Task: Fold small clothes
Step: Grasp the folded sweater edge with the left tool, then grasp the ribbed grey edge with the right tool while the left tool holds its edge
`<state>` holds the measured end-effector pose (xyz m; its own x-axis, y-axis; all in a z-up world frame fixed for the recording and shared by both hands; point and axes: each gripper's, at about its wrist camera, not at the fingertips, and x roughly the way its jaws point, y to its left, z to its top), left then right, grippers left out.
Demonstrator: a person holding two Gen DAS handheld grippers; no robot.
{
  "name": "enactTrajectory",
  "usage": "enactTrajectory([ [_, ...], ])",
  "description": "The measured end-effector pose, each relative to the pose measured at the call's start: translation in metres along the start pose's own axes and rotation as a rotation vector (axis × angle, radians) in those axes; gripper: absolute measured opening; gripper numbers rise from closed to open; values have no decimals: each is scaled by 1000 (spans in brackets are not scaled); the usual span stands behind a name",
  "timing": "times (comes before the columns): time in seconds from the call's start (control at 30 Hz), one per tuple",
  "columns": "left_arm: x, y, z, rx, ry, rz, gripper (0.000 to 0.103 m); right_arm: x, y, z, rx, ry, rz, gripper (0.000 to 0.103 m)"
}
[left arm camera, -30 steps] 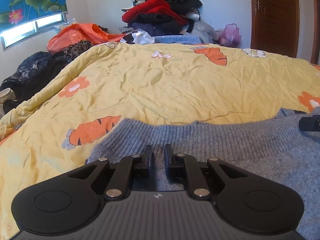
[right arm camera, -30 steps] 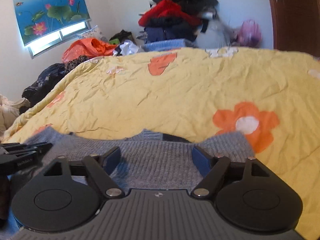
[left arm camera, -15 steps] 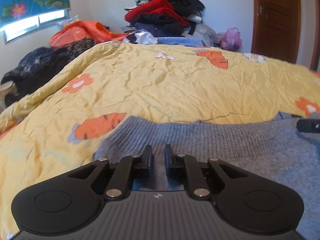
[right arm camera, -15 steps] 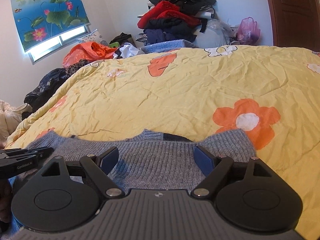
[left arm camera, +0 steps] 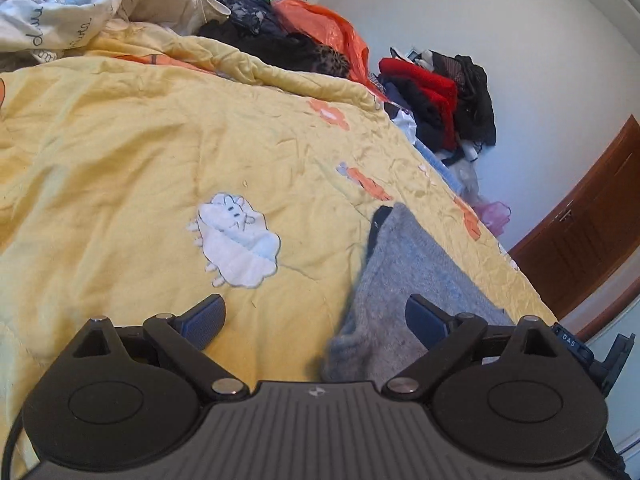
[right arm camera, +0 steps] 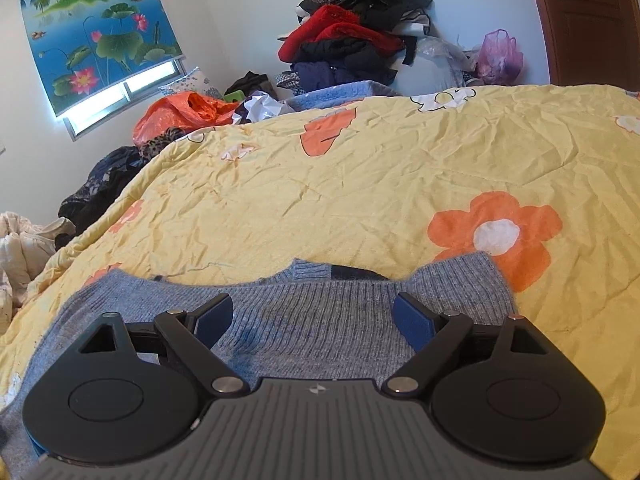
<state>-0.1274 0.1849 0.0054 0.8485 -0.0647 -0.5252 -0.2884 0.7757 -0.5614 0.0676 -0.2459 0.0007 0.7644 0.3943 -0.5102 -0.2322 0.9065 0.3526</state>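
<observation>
The left gripper [left arm camera: 316, 318] is opening, its jaws spread wide above the yellow quilt [left arm camera: 152, 152], nothing pinched between them; the grey sweater [left arm camera: 404, 280] lies folded under its right finger. The right gripper [right arm camera: 312, 316] is also opening, jaws apart over the sweater's ribbed hem [right arm camera: 316, 300] without pressing it. The sweater rests flat on the quilt's near edge. Beyond the bed stands a pile of clothes [right arm camera: 356, 28].
</observation>
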Motion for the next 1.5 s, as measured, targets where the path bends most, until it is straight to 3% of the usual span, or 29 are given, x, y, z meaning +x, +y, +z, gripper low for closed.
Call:
enactTrajectory([
  [0.1,8,-15,-9,25,38,-54,97,-1,-1,0,8,-2,5,88],
  [0.17,16,-33,-17,90,43,-54,92,-1,-1,0,6,-3,3,88],
  [0.23,22,-44,-22,118,22,4,57,-1,0,0,3,-4,-1,88],
  [0.3,27,-45,-21,122,10,72,35,-1,0,0,2,-4,-3,88],
  [0.33,29,-42,-18,99,14,82,24,-1,0,0,3,-4,-2,88],
  [0.4,31,-36,-12,55,30,74,15,-1,0,0,4,-3,0,88],
  [0.53,31,-37,-4,-11,40,74,9,0,-1,0,10,-2,8,89],
  [0.63,30,-70,1,14,-25,33,7,0,-1,0,10,-2,7,90],
  [0.7,29,-114,-4,120,-74,-55,7,0,-1,0,11,-3,8,90],
  [0.77,33,-170,-23,296,-67,-185,7,0,-2,0,17,-4,12,90],
  [0.83,44,-209,-55,437,20,-280,8,0,-3,0,26,-4,21,89],
  [0.9,59,-226,-87,529,128,-319,8,-1,-6,0,42,-7,31,89],
  [1.0,71,-221,-113,596,218,-317,9,-2,-10,0,69,-13,48,89],
  [1.1,76,-205,-118,618,213,-277,9,-3,-12,0,82,-14,61,90],
  [1.23,76,-197,-111,581,208,-276,8,-3,-15,1,97,-12,83,93],
  [1.4,73,-193,-119,615,189,-280,8,-6,-12,14,149,36,76,91],
  [1.5,71,-190,-117,596,188,-301,9,-8,4,20,201,97,269,97],
])
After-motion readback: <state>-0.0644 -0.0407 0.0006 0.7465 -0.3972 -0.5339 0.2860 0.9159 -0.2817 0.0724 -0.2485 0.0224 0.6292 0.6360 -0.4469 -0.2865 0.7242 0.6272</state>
